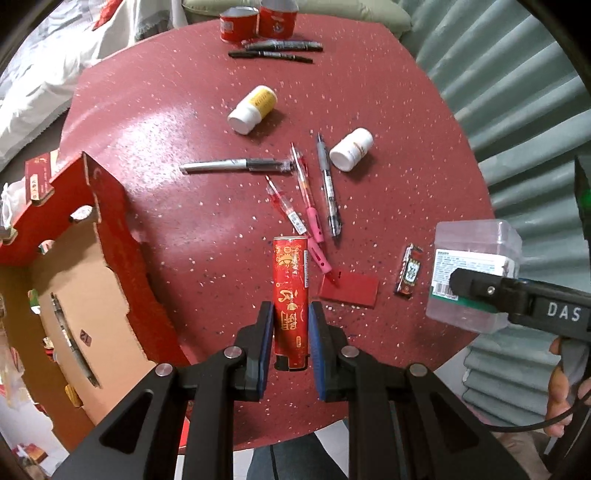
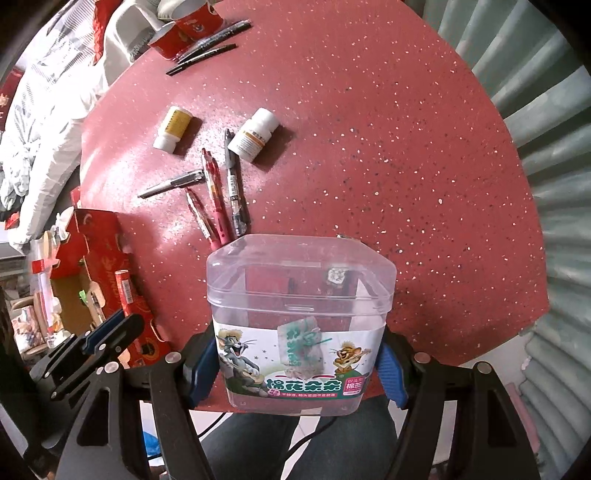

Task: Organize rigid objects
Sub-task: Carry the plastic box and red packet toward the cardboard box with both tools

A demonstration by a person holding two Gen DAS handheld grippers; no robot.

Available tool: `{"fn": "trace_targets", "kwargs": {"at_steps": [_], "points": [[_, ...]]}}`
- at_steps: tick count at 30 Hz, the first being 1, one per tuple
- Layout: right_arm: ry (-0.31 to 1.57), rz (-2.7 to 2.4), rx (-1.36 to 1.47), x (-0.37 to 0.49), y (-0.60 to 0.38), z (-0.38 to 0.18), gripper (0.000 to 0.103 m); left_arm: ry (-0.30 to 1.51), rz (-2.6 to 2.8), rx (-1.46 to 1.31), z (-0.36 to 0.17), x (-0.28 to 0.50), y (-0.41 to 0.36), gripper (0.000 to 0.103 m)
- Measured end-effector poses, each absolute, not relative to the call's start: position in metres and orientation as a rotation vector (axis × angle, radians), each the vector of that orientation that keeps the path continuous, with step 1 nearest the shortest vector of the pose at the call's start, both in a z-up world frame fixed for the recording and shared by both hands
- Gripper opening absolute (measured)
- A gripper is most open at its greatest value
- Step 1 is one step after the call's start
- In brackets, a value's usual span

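My left gripper (image 1: 290, 332) is shut on a red cylinder with gold characters (image 1: 290, 288), held above the near side of the red speckled table (image 1: 184, 229). In the right wrist view the same cylinder (image 2: 125, 291) hangs over the cardboard box (image 2: 92, 254). The right gripper (image 2: 301, 365) grips a clear plastic tub with a cartoon label (image 2: 301, 295) by its two sides, above the table's near edge. In the left wrist view this tub (image 1: 476, 243) is at the right, with one black finger (image 1: 476, 286) across its label.
Several pens (image 1: 314, 199) and a silver pen (image 1: 229, 166) lie mid-table beside two toppled white bottles (image 1: 253, 109) (image 1: 351, 147). A red card (image 1: 349, 290) and a small packet (image 1: 408, 273) lie nearer. Red cups (image 1: 258, 20) and black markers (image 1: 280, 50) sit at the far edge. A person's legs show below the table.
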State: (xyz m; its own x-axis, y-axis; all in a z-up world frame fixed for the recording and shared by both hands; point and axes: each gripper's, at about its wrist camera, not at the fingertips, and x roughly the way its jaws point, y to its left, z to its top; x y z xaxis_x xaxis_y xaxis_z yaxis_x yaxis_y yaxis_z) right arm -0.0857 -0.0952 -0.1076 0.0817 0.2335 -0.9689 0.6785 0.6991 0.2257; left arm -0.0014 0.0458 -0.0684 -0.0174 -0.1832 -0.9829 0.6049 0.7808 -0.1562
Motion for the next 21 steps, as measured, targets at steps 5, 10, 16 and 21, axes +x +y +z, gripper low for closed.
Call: {"fn": "trace_targets", "kwargs": {"at_steps": [5,10,16,21], "points": [[1.477,-0.387,0.772,-0.084,-0.093,-0.101,0.073,1.423,-0.633,0.307,-0.056,0.003,0.056,0.021],[1.482,-0.386,0.755,-0.084,-0.089,-0.098,0.073,1.433,-0.585,0.256,-0.055,0.01,0.074,0.021],[1.487,-0.382,0.715,-0.078,-0.08,-0.092,0.073,1.427,-0.563,0.184,-0.052,0.014,0.093,0.021],[1.489,-0.366,0.674,-0.069,-0.07,-0.086,0.073,1.412,-0.526,0.127,-0.048,0.017,0.113,0.021]]}}
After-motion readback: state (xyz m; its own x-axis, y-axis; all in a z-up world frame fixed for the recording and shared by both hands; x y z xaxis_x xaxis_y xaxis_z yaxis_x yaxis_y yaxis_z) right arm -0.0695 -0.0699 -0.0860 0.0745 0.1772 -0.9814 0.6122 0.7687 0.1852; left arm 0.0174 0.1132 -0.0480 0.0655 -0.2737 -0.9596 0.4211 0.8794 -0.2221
